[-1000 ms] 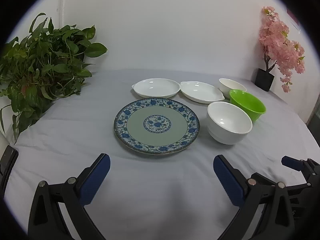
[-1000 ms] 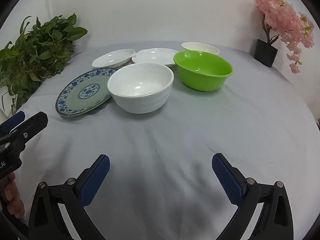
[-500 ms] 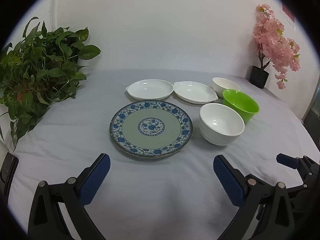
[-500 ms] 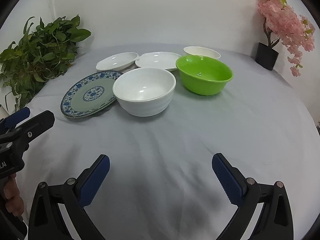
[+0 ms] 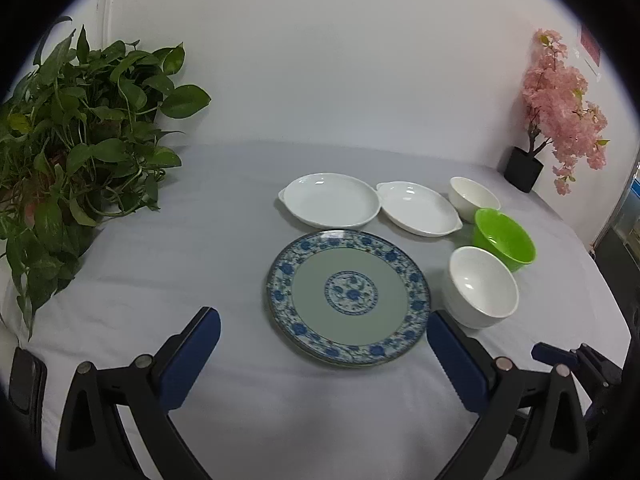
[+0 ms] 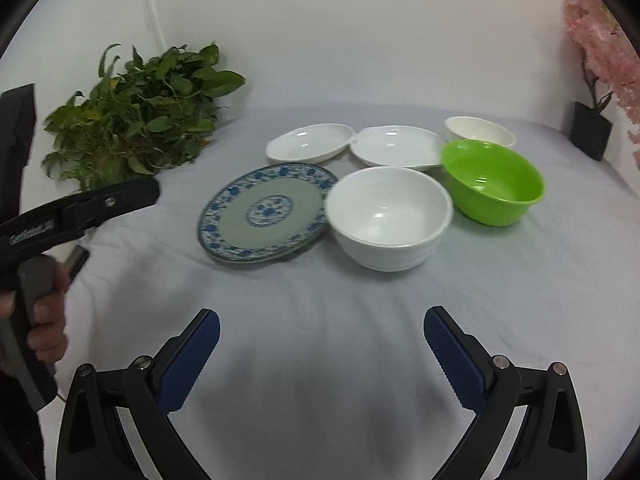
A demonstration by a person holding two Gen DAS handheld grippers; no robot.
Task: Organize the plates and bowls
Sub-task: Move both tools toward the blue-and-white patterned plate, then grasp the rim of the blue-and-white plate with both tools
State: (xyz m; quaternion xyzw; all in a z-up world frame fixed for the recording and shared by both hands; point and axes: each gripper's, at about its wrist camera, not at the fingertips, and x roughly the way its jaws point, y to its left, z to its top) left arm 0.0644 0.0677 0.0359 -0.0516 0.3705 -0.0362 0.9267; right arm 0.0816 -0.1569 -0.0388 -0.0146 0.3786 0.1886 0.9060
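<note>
Left wrist view: left gripper [image 5: 322,346], fingers wide and empty, should approach the blue-patterned plate [image 5: 348,295] rim at 12 o'clock, low and level.

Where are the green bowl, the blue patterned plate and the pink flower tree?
green bowl [image 6: 494,178], right wrist view, inner wall.
blue patterned plate [image 5: 348,296], left wrist view, centre medallion.
pink flower tree [image 5: 560,100], left wrist view, blossoms.

Staged demo rm: cloth-covered table [image 5: 168,280], plain wall [image 5: 340,60], decor plants [image 5: 80,132].

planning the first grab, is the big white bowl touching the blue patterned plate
Cannot tell. In the right wrist view the white bowl overlaps the plate rim, hiding any gap; the left wrist view is unclear.
</note>
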